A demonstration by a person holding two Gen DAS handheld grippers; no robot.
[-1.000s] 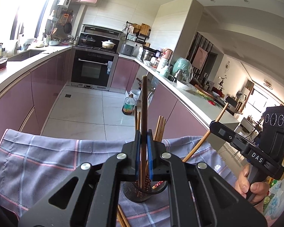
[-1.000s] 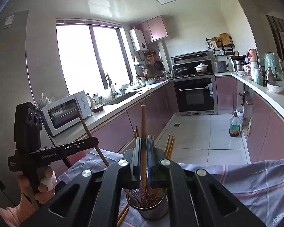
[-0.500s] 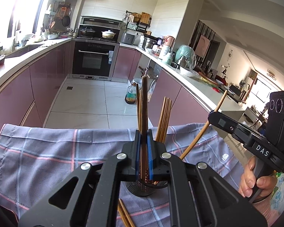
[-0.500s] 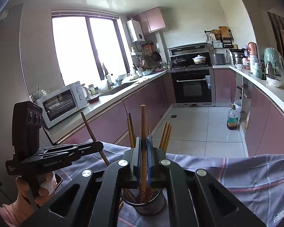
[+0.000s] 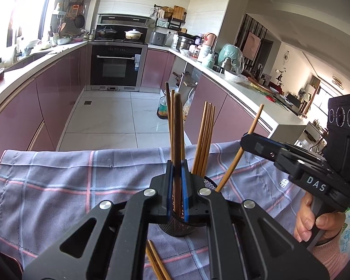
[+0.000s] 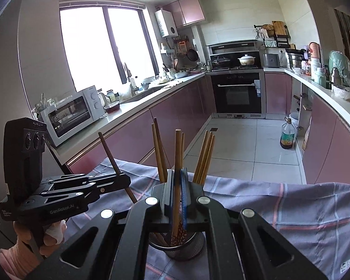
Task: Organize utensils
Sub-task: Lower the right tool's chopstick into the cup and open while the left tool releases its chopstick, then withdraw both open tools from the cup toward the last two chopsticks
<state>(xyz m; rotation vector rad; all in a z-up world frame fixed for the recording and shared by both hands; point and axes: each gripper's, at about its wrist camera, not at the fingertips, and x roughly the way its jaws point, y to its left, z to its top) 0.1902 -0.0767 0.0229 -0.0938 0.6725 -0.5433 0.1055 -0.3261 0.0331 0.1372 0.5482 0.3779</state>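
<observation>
Kitchen's a U-shape with pinkish-purple cabinets (image 5: 53, 93), a black built-in oven (image 6: 238, 93) at the far end and a white toaster oven (image 6: 70, 114) on the counter by the window. Up front, a grey-purple checked cloth (image 5: 58, 182) covers the work surface. On it sits a dark mesh utensil holder (image 5: 182, 226) with a bunch of wooden chopsticks (image 5: 204, 140) already standing in it, leaning a bit to the side.

Left gripper (image 5: 177, 193) is clamped on a dark brown chopstick (image 5: 176, 140), held upright, its lower end down inside the holder. Right gripper (image 6: 177, 196) is pinching a lighter chopstick (image 6: 177, 163) the same way, tip also in the holder.

Two loose chopsticks (image 5: 156, 263) lie flat on the cloth just in front of the holder.
</observation>
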